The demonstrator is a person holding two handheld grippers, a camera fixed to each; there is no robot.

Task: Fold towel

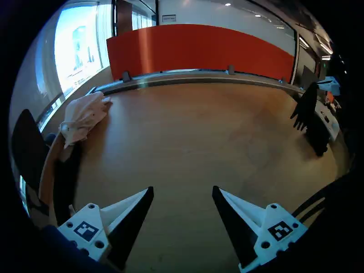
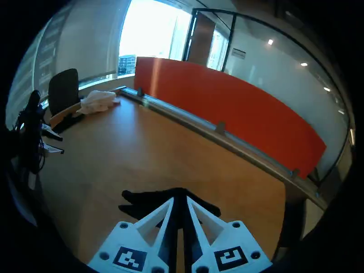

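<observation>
**Towel bunched at the table's far left corner, both claws well short of it**

The wooden table point(image 1: 195, 136) point(image 2: 136, 150) is the biggest thing here, and most of its top lies bare and open. Along the table's far edge runs a grey rail point(image 1: 191, 77), and an orange divider point(image 1: 200, 50) point(image 2: 227, 104) stands upright on it. That side is walled; the table's left edge is curved and free. A dark chair point(image 1: 25, 145) point(image 2: 63, 88) sits just off the table's left edge.

The towel point(image 1: 84, 116) point(image 2: 98, 101) lies on the table's far left corner, near the rail and close to the curved edge. It is pale, cream to pinkish, crumpled into a loose heap with deep creases. No flat side or straight hem shows. Bare wood stretches from it across the table to both claws.

A black glove-shaped thing point(image 1: 305, 107) point(image 2: 136, 202) is at the table's right side, well apart from the towel, its finger-like ends spread.

The left gripper point(image 1: 182, 188) hangs over the table's near middle, fingers wide apart with only wood between them. The right gripper point(image 2: 180, 196) has its fingers drawn together. Its tips are right at the black thing, but I cannot tell whether they pinch it.
</observation>
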